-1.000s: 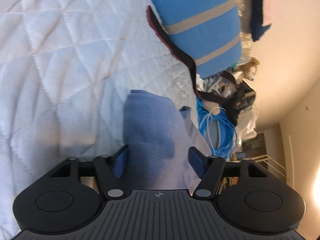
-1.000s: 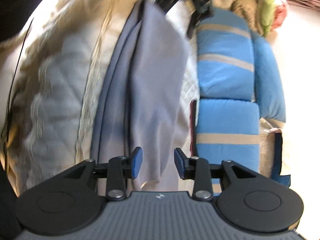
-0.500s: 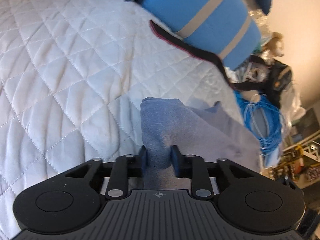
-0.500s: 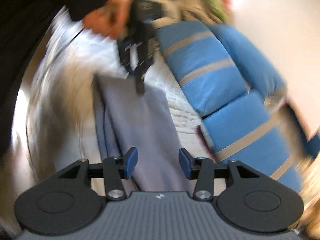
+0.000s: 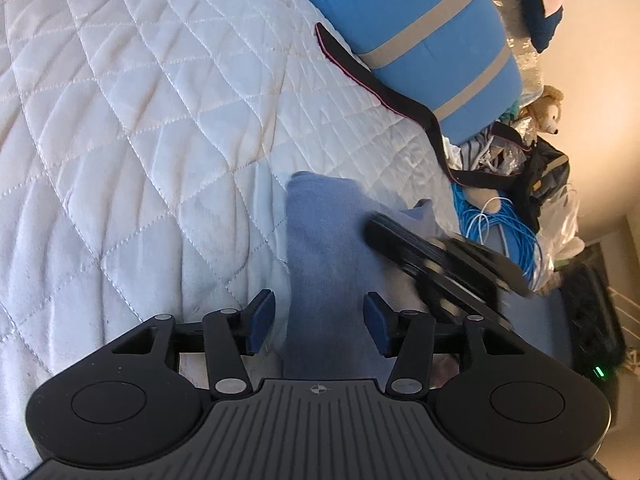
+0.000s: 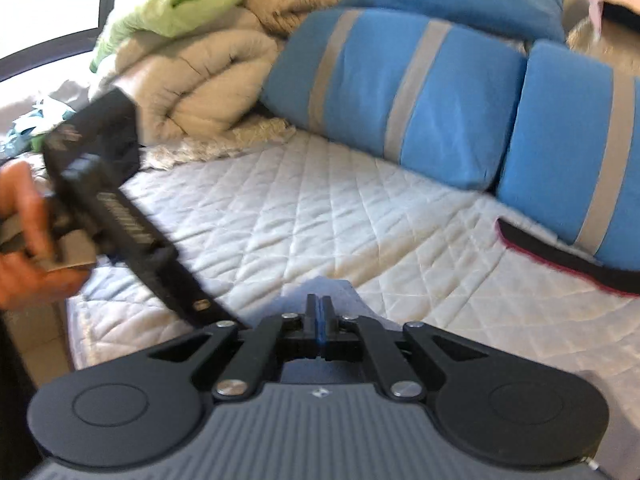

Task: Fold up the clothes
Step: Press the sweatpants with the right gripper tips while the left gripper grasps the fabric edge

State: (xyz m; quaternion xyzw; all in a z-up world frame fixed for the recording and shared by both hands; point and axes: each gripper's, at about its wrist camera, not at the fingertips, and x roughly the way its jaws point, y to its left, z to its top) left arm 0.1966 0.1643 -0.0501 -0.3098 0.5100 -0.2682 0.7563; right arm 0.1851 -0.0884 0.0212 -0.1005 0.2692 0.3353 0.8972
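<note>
Blue-grey garment (image 5: 328, 256) between my opening left tongs (image 5: 316, 322), unpinched; right tongs (image 6: 319, 320) closing on its fold to carry it

Matt soft bluish cloth garment (image 5: 320, 248); white quilted stitched bedcover (image 5: 160, 120); matt black plastic tongs (image 5: 318, 322).

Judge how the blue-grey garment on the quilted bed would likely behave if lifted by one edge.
The blue-grey garment would probably hang limp, since it lies in soft folds on the quilted bed. It looks thin, so likely light. Its matte, fuzzy-looking surface suggests it would not slip easily.
</note>
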